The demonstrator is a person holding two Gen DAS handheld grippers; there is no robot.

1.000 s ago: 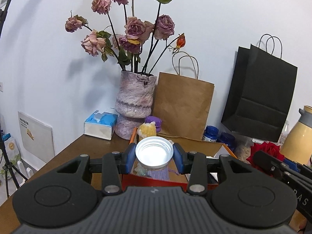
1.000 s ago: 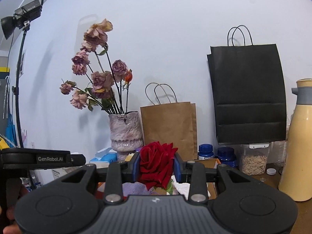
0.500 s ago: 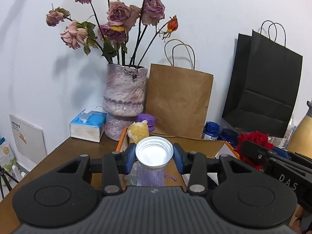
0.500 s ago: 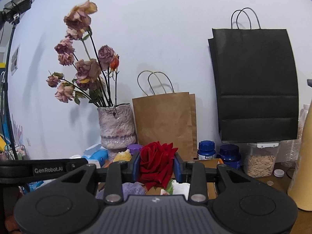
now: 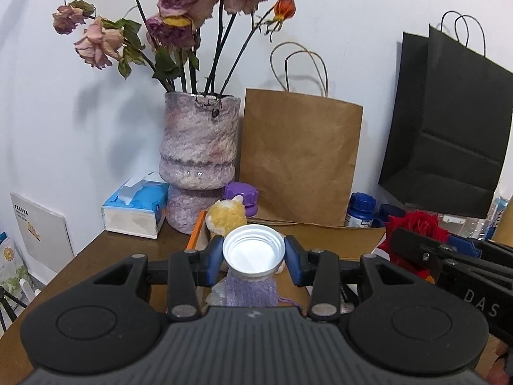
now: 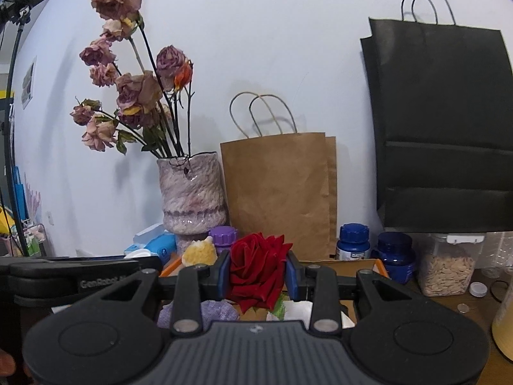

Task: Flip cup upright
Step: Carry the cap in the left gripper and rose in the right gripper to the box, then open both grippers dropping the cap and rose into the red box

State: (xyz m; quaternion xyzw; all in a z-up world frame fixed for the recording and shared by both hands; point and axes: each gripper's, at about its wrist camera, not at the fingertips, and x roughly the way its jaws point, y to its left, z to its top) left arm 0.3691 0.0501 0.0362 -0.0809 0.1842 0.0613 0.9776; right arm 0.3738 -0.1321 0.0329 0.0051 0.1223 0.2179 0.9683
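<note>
A small white cup (image 5: pixel 252 258) with a ribbed rim sits between the blue pads of my left gripper (image 5: pixel 254 252), which is shut on its sides. The cup's mouth faces back toward the camera, so its white inside shows. It hangs above an orange-edged box (image 5: pixel 196 234) on the brown table (image 5: pixel 96 256). My right gripper (image 6: pixel 257 272) is shut on a red rose (image 6: pixel 256 264). In the left wrist view the rose (image 5: pixel 416 224) shows at the right, beside the cup.
A mottled pink vase (image 5: pixel 198 157) of dried roses stands against the wall, with a brown paper bag (image 5: pixel 301 157) and a black bag (image 5: pixel 449 134) to its right. A tissue box (image 5: pixel 134 208), a yellow plush toy (image 5: pixel 226 216), blue jars (image 6: pixel 352 243) and a seed container (image 6: pixel 447 263) crowd the table.
Both grippers have moved toward the wall, so the vase and bags loom larger. The cup and the rose stay held as before.
</note>
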